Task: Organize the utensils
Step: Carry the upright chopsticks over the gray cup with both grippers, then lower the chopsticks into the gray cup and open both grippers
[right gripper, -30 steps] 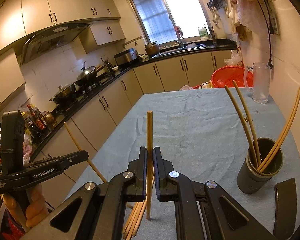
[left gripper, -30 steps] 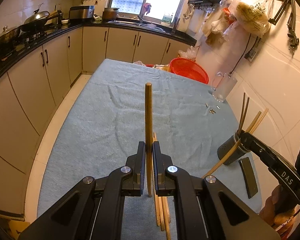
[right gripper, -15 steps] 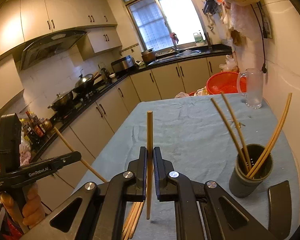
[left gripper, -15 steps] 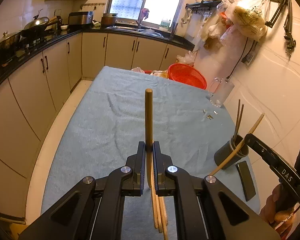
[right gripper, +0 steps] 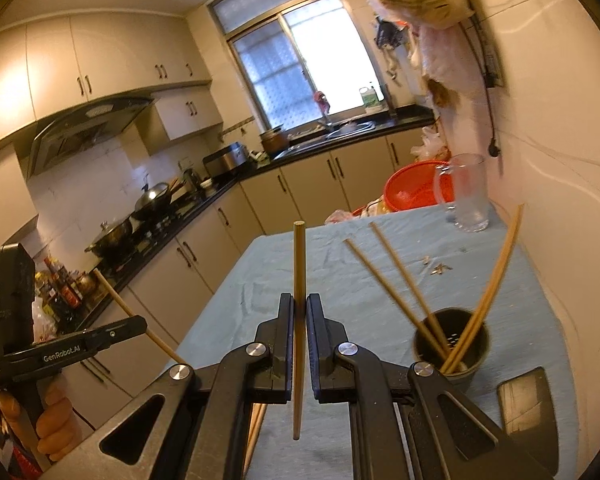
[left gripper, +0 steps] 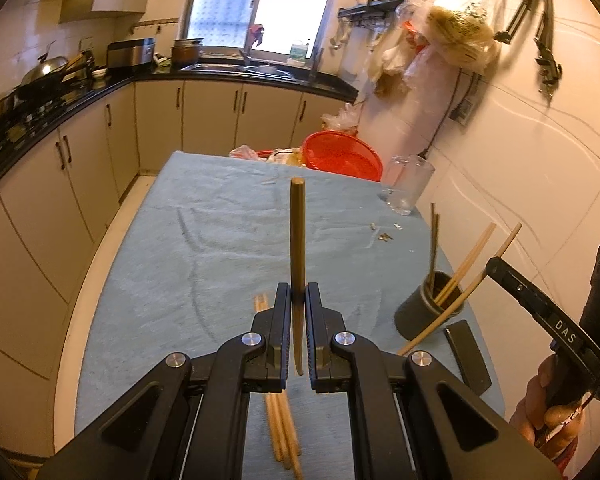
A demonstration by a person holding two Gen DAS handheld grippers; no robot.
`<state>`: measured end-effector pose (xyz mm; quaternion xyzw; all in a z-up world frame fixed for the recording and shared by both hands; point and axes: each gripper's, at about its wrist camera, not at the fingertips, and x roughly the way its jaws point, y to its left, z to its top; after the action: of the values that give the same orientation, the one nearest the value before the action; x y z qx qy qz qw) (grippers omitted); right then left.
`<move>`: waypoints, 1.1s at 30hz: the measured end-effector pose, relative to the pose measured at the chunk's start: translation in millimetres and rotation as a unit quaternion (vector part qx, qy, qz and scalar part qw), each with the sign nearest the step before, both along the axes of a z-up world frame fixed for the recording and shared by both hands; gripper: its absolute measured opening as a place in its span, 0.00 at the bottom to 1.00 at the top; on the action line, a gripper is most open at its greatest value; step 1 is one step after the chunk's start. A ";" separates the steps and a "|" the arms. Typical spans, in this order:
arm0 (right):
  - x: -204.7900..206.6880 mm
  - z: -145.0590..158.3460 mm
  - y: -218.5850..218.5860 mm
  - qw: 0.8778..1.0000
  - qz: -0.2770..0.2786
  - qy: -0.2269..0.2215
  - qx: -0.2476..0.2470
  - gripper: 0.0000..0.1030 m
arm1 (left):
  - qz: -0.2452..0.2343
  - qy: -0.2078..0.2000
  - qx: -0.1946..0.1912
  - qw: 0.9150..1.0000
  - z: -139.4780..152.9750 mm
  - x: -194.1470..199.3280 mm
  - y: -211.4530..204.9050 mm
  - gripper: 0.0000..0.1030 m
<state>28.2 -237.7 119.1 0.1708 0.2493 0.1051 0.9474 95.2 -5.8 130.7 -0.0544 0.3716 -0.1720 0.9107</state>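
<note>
My left gripper [left gripper: 298,290] is shut on a dark wooden chopstick [left gripper: 297,236] that stands upright between its pads. My right gripper [right gripper: 299,300] is shut on a lighter chopstick [right gripper: 299,264], also upright. A dark round utensil cup [left gripper: 428,308] [right gripper: 452,344] stands at the table's right side with several chopsticks leaning in it. It lies to the right of both grippers. More loose chopsticks [left gripper: 282,428] lie on the blue cloth under the left gripper. In the right wrist view the left gripper [right gripper: 140,322] shows at far left, held by a hand.
A blue cloth [left gripper: 204,248] covers the table. A glass mug [left gripper: 406,184] and a red basket [left gripper: 342,156] stand at the far end. A flat dark block [left gripper: 466,356] lies beside the cup. The wall runs along the right; cabinets line the left.
Both grippers have risen with their chopsticks, so the table looks farther below. The cup now sits closer to the right gripper in its view.
</note>
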 end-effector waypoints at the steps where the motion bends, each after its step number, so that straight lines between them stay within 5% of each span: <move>1: -1.5 1.5 -5.9 1.000 -0.005 -0.002 0.003 0.07 | -0.004 0.000 0.000 1.000 1.5 0.3 -4.0 0.06; 24: -46.1 58.9 -117.6 0.991 -0.104 -0.077 0.028 0.07 | -0.122 -0.049 -0.001 0.991 73.1 1.1 -138.2 0.06; 33: -33.3 60.7 -138.8 0.989 -0.128 -0.078 0.021 0.07 | -0.152 -0.045 -0.002 0.987 75.1 18.3 -191.2 0.06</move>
<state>-5.1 -376.4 179.8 0.2125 0.1485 0.0016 0.9658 113.5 -197.1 205.8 0.0084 0.3335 -0.3117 0.8897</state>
